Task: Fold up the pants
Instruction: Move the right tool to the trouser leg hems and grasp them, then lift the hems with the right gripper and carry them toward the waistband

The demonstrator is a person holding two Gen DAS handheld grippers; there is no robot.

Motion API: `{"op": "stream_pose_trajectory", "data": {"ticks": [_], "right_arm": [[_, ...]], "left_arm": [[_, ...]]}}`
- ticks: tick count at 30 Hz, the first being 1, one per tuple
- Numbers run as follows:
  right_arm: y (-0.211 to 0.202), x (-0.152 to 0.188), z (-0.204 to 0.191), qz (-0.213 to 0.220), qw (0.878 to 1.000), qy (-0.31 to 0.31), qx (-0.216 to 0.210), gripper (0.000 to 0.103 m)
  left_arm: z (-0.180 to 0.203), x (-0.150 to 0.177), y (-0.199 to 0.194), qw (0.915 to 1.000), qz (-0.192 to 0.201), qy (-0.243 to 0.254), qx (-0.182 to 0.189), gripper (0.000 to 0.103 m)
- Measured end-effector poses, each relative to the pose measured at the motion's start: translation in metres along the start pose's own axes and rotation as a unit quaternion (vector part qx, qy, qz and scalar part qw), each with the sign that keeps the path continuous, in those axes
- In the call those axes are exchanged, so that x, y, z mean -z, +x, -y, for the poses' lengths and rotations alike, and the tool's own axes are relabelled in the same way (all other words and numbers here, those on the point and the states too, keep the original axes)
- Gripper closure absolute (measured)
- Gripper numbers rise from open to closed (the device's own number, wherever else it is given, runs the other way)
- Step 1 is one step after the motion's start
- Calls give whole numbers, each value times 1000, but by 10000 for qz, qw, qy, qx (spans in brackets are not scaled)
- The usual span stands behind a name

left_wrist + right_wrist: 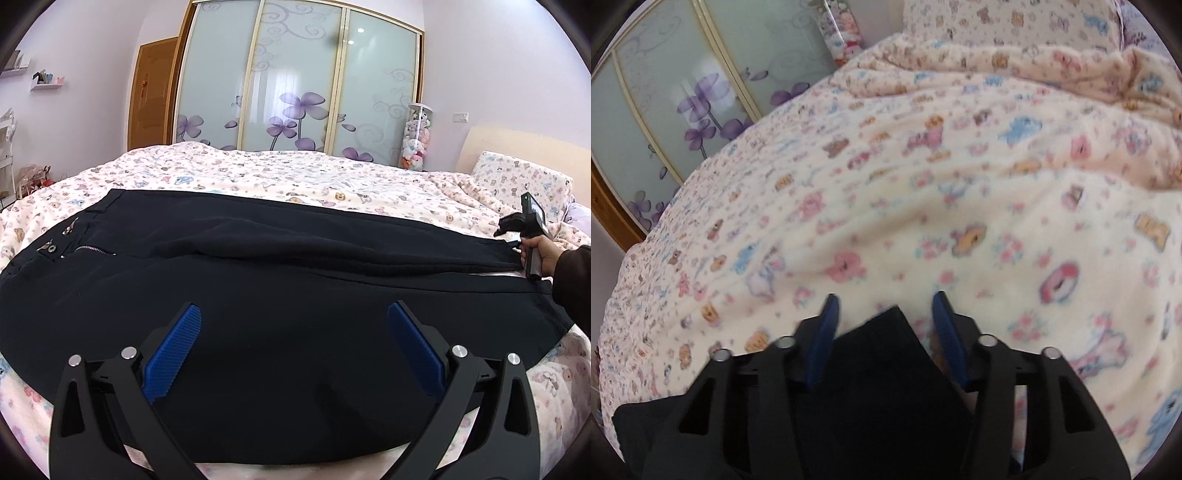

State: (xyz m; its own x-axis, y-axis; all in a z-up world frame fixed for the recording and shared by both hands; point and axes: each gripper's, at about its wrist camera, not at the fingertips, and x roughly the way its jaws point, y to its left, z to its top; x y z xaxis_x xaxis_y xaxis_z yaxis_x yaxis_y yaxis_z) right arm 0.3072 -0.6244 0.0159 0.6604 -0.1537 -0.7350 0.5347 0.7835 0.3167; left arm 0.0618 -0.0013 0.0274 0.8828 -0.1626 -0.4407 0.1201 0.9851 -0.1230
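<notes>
Left hand-held gripper (293, 325) sits nearest the lens, jaws spread wide, nothing between them, hovering over the near leg of the dark navy trousers (277, 288).

Trousers lie flat on the bed (277, 170), across the teddy-print blanket (960, 192). Waistband with open zip (96, 251) and snap button (50, 248) is at 9 o'clock in the left wrist view, leg hems at 3 o'clock.

Right hand-held gripper (882, 306) is at the hem end, jaws part-way in. A hem corner (886, 332) lies between the pads; a gap shows on both sides, so no clamp yet.

Handling, as a judgement: soft, limp, light woven cloth, not fragile. It will sag and drag on the fleecy blanket. Best pinched at hem corners and waistband edge, both layers together.

No readable brand, label or writing.
</notes>
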Motion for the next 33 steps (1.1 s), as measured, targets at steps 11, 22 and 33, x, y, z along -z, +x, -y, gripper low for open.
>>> {"op": "stream_pose_trajectory", "data": {"ticks": [11, 22, 33], "right_arm": [[-87, 18, 7, 764, 9916, 25, -1041, 91], [-223, 148, 60, 1038, 9764, 256, -1876, 95], [-239, 208, 62, 261, 9943, 269, -994, 67]], "left_arm": [[-6, 2, 2, 9998, -88, -171, 28, 2], [-13, 1, -3, 9989, -72, -460, 73, 2], [-18, 0, -2, 9978, -132, -641, 138, 2]]}}
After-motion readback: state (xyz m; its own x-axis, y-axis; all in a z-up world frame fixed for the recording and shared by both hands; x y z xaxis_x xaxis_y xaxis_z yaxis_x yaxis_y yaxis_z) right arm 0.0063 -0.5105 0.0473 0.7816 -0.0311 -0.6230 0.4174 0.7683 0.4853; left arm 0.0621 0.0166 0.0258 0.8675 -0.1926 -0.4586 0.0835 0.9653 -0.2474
